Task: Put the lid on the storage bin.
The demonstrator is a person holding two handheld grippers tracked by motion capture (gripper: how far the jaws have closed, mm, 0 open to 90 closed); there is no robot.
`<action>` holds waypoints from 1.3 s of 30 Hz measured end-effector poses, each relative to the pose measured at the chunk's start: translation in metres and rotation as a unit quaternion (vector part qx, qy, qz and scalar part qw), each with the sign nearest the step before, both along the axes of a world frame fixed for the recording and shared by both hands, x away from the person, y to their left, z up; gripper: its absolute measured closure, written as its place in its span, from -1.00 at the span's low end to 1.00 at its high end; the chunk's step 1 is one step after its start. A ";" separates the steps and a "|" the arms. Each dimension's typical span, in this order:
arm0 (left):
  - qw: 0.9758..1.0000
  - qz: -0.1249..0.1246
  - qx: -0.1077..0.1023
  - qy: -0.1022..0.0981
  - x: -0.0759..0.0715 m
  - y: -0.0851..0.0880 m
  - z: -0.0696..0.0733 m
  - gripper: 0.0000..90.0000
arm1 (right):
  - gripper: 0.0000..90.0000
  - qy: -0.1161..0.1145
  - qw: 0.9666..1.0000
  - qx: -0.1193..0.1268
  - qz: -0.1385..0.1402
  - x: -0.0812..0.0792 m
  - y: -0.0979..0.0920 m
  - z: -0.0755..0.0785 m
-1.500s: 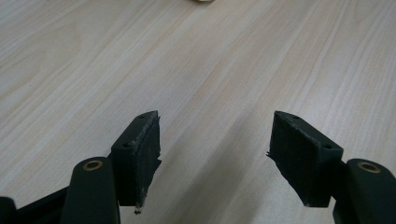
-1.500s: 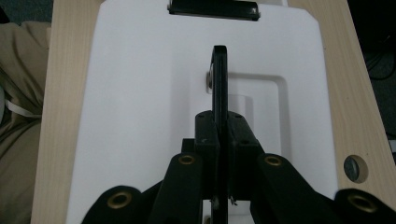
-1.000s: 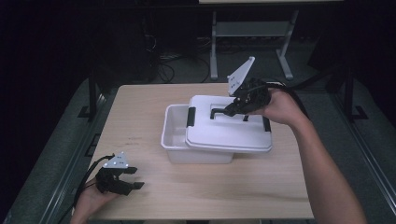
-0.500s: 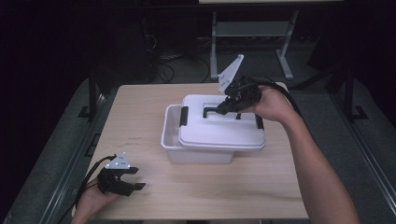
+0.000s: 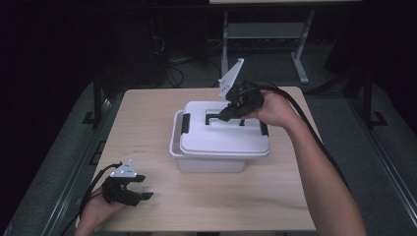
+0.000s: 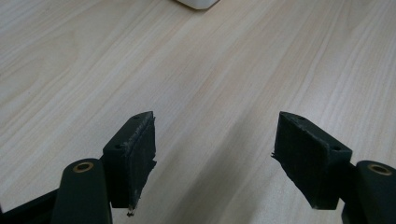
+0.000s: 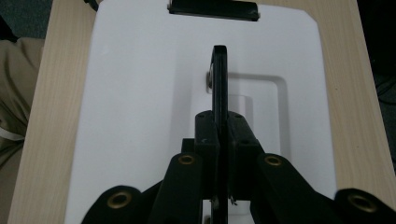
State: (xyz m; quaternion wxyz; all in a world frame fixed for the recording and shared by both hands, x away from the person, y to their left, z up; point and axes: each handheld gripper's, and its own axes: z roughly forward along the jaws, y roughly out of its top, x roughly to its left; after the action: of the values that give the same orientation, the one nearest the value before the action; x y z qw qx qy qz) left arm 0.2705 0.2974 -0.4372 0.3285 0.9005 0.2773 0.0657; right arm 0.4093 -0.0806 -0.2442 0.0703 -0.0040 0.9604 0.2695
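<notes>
A white plastic box [image 5: 206, 164] stands mid-table with its white lid [image 5: 223, 140] lying on top, shifted slightly right so the box's left rim shows. My right gripper [image 5: 231, 112] is shut on the lid's black handle [image 5: 215, 118], which stands upright. In the right gripper view the jaws [image 7: 219, 128] pinch the thin handle [image 7: 219, 74] above the lid [image 7: 140, 93]. My left gripper [image 5: 142, 195] rests at the table's front left, far from the box. Its jaws [image 6: 215, 135] have just been opening and stand open, with only bare wood between them.
The light wooden table [image 5: 147, 128] has free room to the left of and in front of the box. Black latch clips [image 5: 186, 123] sit at the lid's ends. A corner of the box [image 6: 196, 3] shows ahead of the left gripper. Beyond the table's far edge stands a metal stand [image 5: 265, 29].
My right gripper has carried the lid leftward by its handle, so it now covers nearly all of the box. The left hand has stayed put.
</notes>
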 end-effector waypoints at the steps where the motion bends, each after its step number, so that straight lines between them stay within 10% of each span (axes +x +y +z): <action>1: 1.000 -0.001 0.000 0.000 0.000 0.000 0.000 -0.36 | 0.88 0.001 1.000 -0.001 0.001 0.001 0.001 0.000; 39: 1.000 0.013 -0.016 0.002 -0.004 0.012 -0.001 -0.37 | 0.88 0.013 1.000 -0.005 0.009 0.025 0.041 -0.026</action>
State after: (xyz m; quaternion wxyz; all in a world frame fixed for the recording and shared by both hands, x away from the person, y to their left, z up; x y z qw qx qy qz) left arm 0.2660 0.3098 -0.4378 0.3412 0.8916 0.2907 0.0637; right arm 0.4347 -0.0393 -0.2697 0.0550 -0.0094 0.9625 0.2655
